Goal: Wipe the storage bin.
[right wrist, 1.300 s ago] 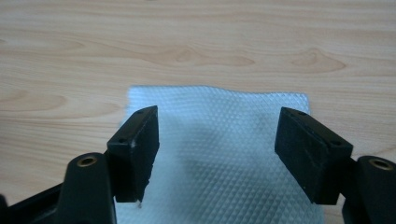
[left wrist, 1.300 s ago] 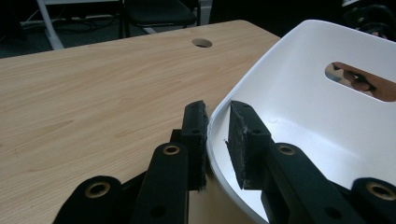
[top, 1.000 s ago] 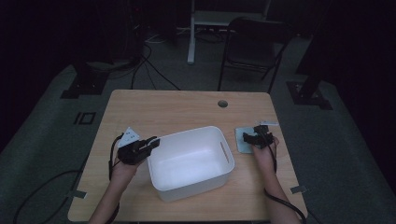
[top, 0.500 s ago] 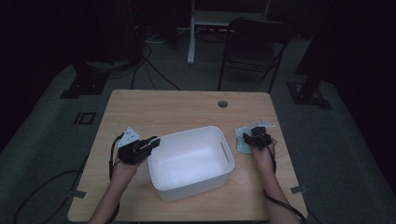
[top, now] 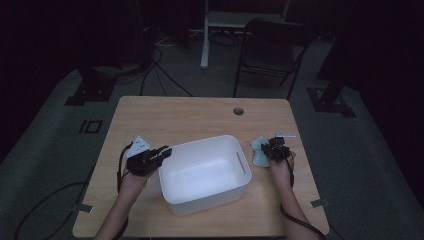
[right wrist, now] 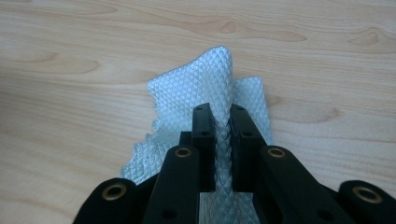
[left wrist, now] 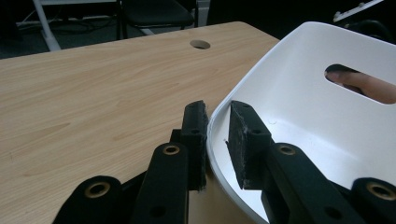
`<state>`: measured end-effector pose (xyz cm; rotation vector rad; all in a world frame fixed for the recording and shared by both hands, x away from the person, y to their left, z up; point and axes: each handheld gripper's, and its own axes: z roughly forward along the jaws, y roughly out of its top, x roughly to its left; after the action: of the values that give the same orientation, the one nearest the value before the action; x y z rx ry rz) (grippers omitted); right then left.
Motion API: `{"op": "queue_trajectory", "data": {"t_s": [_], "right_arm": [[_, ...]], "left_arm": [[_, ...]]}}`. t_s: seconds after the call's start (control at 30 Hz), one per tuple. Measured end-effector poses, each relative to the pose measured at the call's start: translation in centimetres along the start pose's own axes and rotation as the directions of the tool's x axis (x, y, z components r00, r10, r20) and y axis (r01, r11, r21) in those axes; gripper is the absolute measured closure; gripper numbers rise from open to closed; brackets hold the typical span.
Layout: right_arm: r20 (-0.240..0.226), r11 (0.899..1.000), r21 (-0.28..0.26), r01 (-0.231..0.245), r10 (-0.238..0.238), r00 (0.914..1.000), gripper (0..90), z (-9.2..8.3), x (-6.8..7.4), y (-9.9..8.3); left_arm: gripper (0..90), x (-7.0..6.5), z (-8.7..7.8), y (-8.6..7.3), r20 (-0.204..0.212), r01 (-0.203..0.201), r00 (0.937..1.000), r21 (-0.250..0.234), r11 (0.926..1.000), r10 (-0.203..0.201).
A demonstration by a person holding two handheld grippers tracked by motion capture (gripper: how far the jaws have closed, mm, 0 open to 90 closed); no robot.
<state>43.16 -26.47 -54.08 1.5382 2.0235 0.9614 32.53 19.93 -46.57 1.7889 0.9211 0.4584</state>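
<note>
Pale wooden table (top: 190,117) — room dark, seemingly cluttered

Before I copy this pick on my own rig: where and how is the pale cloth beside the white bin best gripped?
Grip the cloth at a raised fold, coming from above. It lies crumpled on the table, and its flat parts offer no edge, while the ridge stands up between the jaws. The right gripper has just been closing, and its pads now pinch that ridge.
</note>
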Motion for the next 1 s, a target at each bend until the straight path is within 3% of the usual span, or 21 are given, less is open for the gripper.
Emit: {"op": "queue_trajectory", "data": {"t_s": [0.3, 0.5, 1.0], "right_arm": [[-0.038, 0.999, -0.043, 0.006, -0.008, 0.9993, 83.2, -3.2, 0.8, -0.6], [-0.078, 0.997, -0.071, 0.032, -0.038, 0.9962, 83.3, -5.4, 1.8, -0.9], [-0.189, 0.979, -0.186, 0.078, -0.114, 0.9753, 83.3, -13.4, 4.5, -0.9]], "left_arm": [[76.5, 0.1, 0.1, 0.0, 0.005, -0.001, 1.0, -0.003, 1.0, 0.001], [76.4, 0.3, 0.2, 0.1, 0.012, 0.012, 0.9999, -0.006, 0.9999, -0.012], [76.5, 0.2, 0.4, 0.2, 0.0, -0.011, 0.9999, -0.004, 0.9999, 0.011]]}}
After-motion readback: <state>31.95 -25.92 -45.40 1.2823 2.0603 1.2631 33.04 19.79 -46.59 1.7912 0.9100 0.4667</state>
